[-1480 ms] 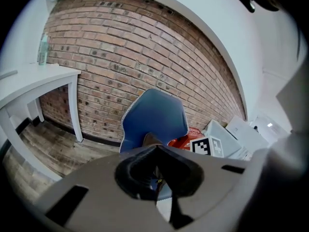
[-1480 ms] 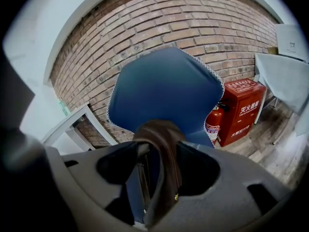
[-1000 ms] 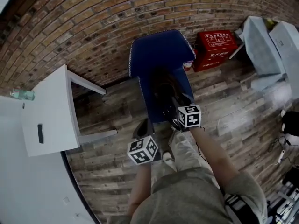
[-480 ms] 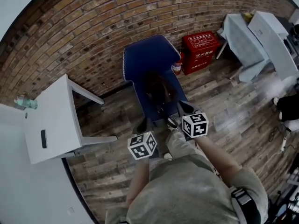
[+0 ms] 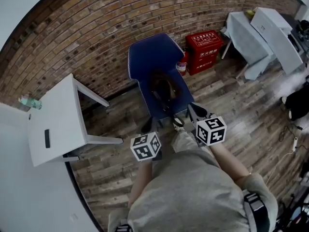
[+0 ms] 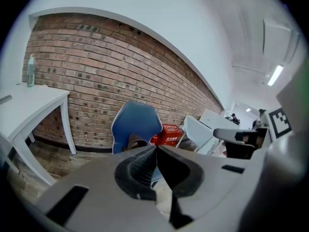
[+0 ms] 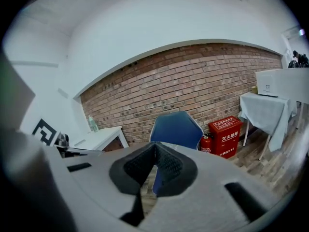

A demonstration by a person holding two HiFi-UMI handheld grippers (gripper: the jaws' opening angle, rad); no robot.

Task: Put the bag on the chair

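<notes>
Two left jaws: the pads of the left gripper (image 6: 155,148) are pressing together, and nothing is sitting between them.
Right jaws: the jaws of the right gripper (image 7: 154,144) have just been closing and are meeting tip to tip, also with nothing between them.
Left gripper place: it is hovering over the floor (image 5: 241,115), near the front left corner of the chair (image 5: 154,52), apart from the seat.
Right gripper place: it is hovering just before the front edge of the seat, on the right side, and is pointing toward the chair.
Bag: the dark brown bag (image 5: 164,86) is lying on the blue seat, against the backrest. Its strap is trailing to the front edge of the seat, near the right gripper. No gripper is holding it.
Chair: it is standing with its back to the brick wall (image 5: 96,28).
Beside the chair: a small extinguisher (image 5: 182,64) and a red box (image 5: 205,45) are standing at the wall, on the right in the head view.
Left side: a white table (image 5: 58,120) is carrying a bottle (image 5: 29,102) at its far corner.
Person: the legs and the grey clothing are filling the bottom of the head view.
</notes>
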